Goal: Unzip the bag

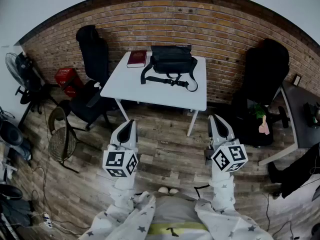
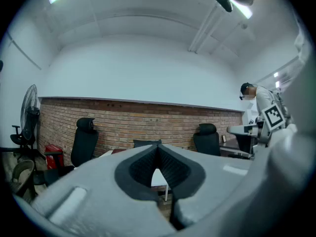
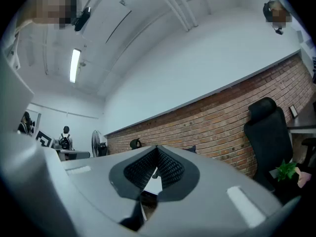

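Holding the left gripper (image 1: 128,124) and right gripper (image 1: 214,119) clenched empty, we are facing the black bag (image 1: 172,61), well apart, on a white table (image 1: 150,91) by the brick wall (image 1: 210,24).

No legible text anywhere, seemingly.

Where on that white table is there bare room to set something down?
The table is bare across its front half, widest at the left in front of the book. The back is crowded: book and bag side by side, the strap trailing forward at right.
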`<action>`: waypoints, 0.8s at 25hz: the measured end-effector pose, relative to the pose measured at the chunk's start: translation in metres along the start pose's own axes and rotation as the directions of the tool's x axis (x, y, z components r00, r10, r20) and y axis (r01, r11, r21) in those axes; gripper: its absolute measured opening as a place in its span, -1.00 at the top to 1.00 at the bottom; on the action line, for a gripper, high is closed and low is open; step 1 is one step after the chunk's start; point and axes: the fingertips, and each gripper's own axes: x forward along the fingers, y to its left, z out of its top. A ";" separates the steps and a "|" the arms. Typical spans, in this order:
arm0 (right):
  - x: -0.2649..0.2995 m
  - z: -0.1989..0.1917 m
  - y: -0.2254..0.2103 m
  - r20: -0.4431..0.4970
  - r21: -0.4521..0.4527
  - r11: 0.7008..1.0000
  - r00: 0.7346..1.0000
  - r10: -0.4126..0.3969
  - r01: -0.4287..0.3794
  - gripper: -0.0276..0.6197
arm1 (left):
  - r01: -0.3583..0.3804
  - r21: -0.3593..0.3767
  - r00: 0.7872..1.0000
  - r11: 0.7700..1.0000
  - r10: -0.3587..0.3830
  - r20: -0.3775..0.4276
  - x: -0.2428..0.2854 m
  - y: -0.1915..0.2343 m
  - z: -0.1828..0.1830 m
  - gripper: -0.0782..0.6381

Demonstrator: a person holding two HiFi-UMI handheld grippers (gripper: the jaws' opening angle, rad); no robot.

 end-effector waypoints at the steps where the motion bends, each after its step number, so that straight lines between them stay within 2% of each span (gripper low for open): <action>1: -0.001 0.000 -0.001 -0.001 0.000 1.000 1.000 -0.002 0.002 0.93 | 0.000 -0.001 1.000 1.000 0.000 0.000 0.000 0.000 0.000 0.79; 12: -0.008 -0.005 -0.010 -0.003 0.026 1.000 1.000 0.017 -0.017 0.92 | 0.007 -0.002 1.000 1.000 -0.007 -0.028 -0.005 -0.017 -0.008 0.79; 20: -0.007 -0.020 -0.007 -0.013 0.053 0.998 0.999 0.042 -0.042 0.92 | -0.030 -0.020 0.998 0.999 0.028 -0.061 -0.024 -0.018 -0.029 0.79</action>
